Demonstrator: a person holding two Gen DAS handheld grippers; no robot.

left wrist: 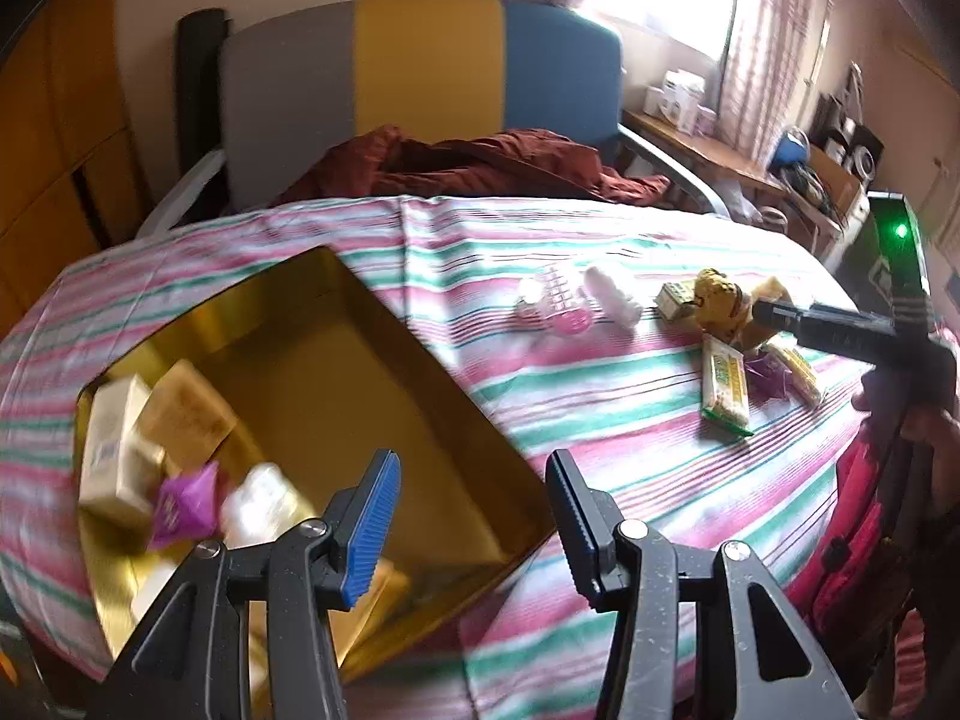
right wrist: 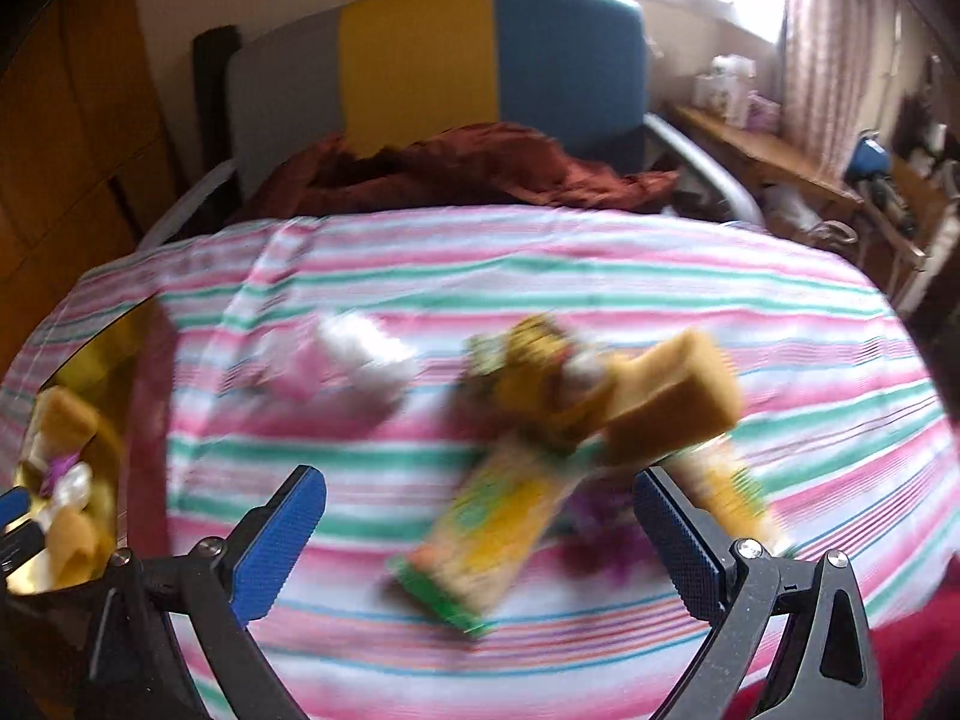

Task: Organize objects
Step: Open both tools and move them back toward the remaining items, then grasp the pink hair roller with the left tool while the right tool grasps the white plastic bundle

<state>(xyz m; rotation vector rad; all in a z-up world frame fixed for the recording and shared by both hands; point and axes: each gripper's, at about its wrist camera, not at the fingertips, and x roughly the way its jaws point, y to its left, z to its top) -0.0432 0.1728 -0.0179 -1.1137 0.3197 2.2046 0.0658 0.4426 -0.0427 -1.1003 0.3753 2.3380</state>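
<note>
A gold tin (left wrist: 336, 360) lies open on the striped cloth at the left and holds cream boxes (left wrist: 114, 444), a purple candy (left wrist: 183, 504) and a white packet (left wrist: 258, 498). My left gripper (left wrist: 471, 468) hovers open over the tin's near right corner with nothing between its fingers. To the right lie a clear pink item (left wrist: 558, 306), a white item (left wrist: 612, 294), a yellow plush toy (left wrist: 720, 300) and a green-yellow snack packet (left wrist: 726, 387). My right gripper (right wrist: 477, 480) is open and empty above the snack packet (right wrist: 498, 534), near a yellow sponge (right wrist: 678, 396). This view is blurred.
A chair (left wrist: 420, 72) with a grey, yellow and blue back stands behind the table, a maroon cloth (left wrist: 480, 162) on its seat. A cluttered wooden shelf (left wrist: 720, 156) runs along the right wall. A person's red garment (left wrist: 852, 516) is at the table's near right edge.
</note>
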